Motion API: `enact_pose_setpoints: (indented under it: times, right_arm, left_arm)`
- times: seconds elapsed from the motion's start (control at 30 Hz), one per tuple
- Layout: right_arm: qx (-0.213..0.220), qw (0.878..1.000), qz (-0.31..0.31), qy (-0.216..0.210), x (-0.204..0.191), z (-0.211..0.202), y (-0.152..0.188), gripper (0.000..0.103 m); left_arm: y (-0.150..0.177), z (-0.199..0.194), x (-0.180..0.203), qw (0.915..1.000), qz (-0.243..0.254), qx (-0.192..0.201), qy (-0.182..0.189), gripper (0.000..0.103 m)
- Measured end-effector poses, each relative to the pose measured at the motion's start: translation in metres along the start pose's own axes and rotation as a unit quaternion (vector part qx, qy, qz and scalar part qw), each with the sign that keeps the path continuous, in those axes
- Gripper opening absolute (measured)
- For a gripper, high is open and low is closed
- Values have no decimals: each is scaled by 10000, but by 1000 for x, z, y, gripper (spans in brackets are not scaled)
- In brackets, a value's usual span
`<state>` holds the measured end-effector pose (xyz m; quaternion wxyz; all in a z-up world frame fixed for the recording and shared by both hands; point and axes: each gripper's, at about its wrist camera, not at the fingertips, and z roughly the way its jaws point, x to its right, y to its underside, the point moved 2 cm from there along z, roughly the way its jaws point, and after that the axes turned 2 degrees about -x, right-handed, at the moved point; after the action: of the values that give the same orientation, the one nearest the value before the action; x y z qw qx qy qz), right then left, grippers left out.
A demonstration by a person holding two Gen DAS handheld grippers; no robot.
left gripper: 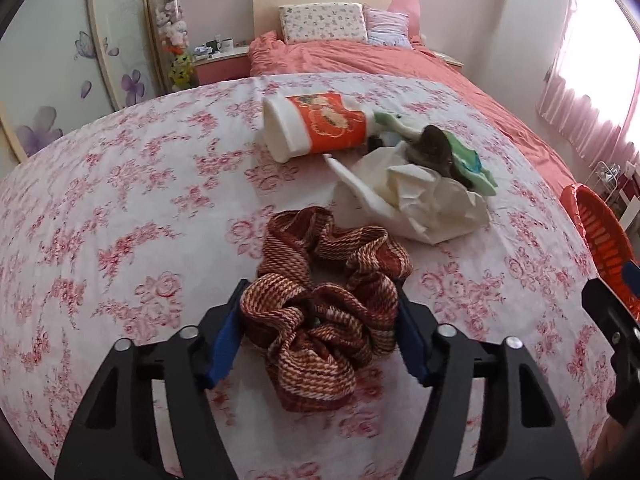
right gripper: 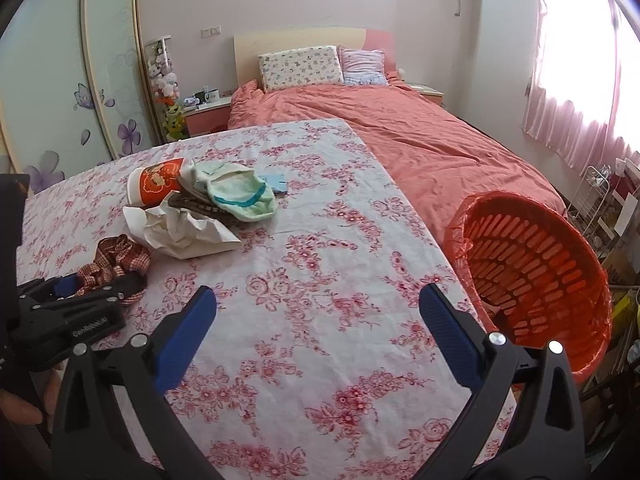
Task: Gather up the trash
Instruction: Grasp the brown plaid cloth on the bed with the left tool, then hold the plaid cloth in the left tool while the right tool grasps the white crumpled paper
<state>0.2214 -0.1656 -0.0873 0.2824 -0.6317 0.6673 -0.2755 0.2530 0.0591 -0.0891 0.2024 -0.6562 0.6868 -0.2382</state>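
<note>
**Spotter:** What is the left side doing?

**Operator:** I am holding the left gripper [left gripper: 318, 330] down over the red-and-cream woven cloth [left gripper: 326, 312], which is lying bunched on the floral sheet [left gripper: 120, 220]. The blue pads [left gripper: 224, 344] are sitting against both sides of the bundle, so I am reading it as gripping the cloth.

**Spotter:** And the right?

**Operator:** I am keeping the right gripper [right gripper: 318, 336] spread wide above bare sheet, with nothing between its fingers.

**Spotter:** Where is the rest of the trash lying?

**Operator:** I am seeing a pile just beyond the cloth: a crumpled white paper [left gripper: 412, 200], an orange-and-white paper cup [left gripper: 316, 126] lying on its side, and a pale green sock [right gripper: 240, 196] resting partly over a dark patterned item I cannot identify. A small blue object [right gripper: 276, 182] is sitting just behind the sock.

**Spotter:** The bin?

**Operator:** I am seeing the orange slatted basket [right gripper: 532, 276], lined with a red bag, standing off the sheet's right edge, tilted toward my right camera.
</note>
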Motion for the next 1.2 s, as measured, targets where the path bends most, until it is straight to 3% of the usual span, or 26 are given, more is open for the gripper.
enact_pose_setpoints:
  times: [0.2,0.4,0.6,0.8,1.1,1.2]
  right_arm:
    - [-95,9999,-41,-83,-7,10,-2,99]
    - [-208,9986,67,-486,-24,31,-15,99]
    - [-424,9948,3,-928,-57,55,-31,94]
    - [-617,9922,-170,-1071,-91,71,-39,94]
    - [-759,9929,-98,-913,-118,88,-45,93]
    - [-820,9935,23,-788,-117,95,-48,84]
  left_arm:
    - [1,-2,-46,9987,-270,16,-437,63]
    - [-4,-1,-86,9951,-617,-19,-770,63]
    - [-5,-1,-93,9951,-655,12,-737,64]
    - [-11,1,-102,9947,-705,11,-748,64]
    - [-11,1,-109,9945,-746,15,-730,64]
    - [-11,1,-109,9945,-744,14,-734,64]
